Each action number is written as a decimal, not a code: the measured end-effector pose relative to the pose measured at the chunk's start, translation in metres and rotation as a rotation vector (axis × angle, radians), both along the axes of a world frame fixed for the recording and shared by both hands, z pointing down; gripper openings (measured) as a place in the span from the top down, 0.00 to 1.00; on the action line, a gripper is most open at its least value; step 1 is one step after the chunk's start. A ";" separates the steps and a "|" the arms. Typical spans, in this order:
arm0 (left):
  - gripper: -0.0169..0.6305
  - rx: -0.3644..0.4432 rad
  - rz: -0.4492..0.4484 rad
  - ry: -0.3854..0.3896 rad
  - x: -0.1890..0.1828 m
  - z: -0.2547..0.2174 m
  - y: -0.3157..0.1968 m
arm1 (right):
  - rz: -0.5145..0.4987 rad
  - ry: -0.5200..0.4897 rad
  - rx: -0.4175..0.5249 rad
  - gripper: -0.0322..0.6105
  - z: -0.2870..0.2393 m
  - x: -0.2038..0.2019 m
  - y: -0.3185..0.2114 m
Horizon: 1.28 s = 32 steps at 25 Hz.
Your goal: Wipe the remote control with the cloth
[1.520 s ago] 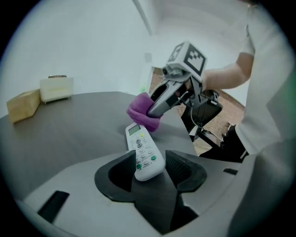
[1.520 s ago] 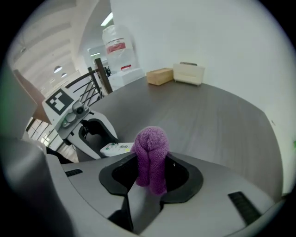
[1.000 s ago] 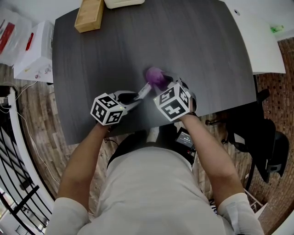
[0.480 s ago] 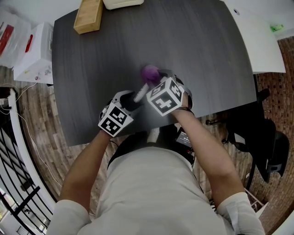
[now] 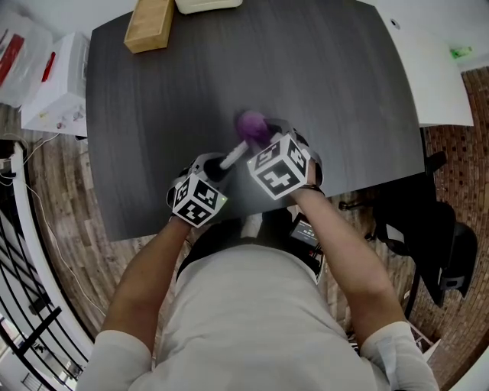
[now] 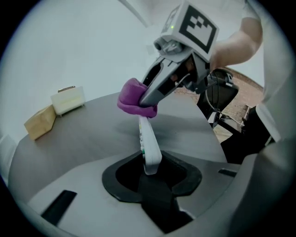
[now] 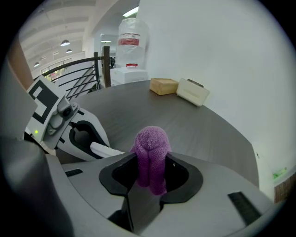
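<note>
Far out ahead of the left gripper [image 5: 220,164] and off to its left, a tan wooden box [image 5: 149,23] lies at the far edge of the dark grey wood-grain counter [image 5: 344,92]. A cream rectangular box [image 7: 193,96] sits just beside it. Both look closed, and nothing shows what is in them.

The left gripper is clenched on the near end of a slim white remote control [image 6: 148,143]. Its jaws have just been closing, with the remote between them. The remote sticks out from those jaws, slanting up and away, clear of the counter.

Just to the right, the right gripper [image 7: 150,178] is clamped on a bunched purple cloth [image 7: 151,148], which bulges out past its jaws. The cloth is pressed against the far tip of the remote, directly ahead of the left gripper. The two grippers sit close together, angled toward each other.
</note>
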<state>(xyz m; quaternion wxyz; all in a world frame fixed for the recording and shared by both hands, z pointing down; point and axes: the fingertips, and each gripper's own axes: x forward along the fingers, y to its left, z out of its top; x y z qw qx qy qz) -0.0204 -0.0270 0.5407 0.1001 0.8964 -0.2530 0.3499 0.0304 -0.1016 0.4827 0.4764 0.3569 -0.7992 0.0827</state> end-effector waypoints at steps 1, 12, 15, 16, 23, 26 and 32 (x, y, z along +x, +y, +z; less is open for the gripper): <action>0.81 -0.005 0.002 0.005 0.000 -0.001 0.002 | -0.007 -0.007 0.016 0.72 -0.005 -0.001 0.004; 0.81 -0.025 0.005 0.011 0.003 0.001 0.018 | -0.335 0.003 0.056 0.72 -0.002 -0.082 0.089; 0.81 -0.031 0.006 0.011 0.002 0.001 0.017 | -0.349 0.025 0.085 0.72 0.001 -0.080 0.087; 0.81 -0.036 0.006 0.014 0.003 0.002 0.017 | -0.355 0.033 0.095 0.72 0.001 -0.080 0.086; 0.81 -0.049 0.000 0.022 0.002 0.001 0.016 | -0.345 0.066 0.116 0.72 0.003 -0.072 0.079; 0.81 -0.060 0.000 0.026 0.002 0.001 0.015 | -0.310 0.073 0.131 0.72 0.003 -0.058 0.070; 0.81 -0.093 -0.001 0.038 0.002 0.001 0.015 | -0.245 0.102 0.177 0.72 0.003 -0.027 0.051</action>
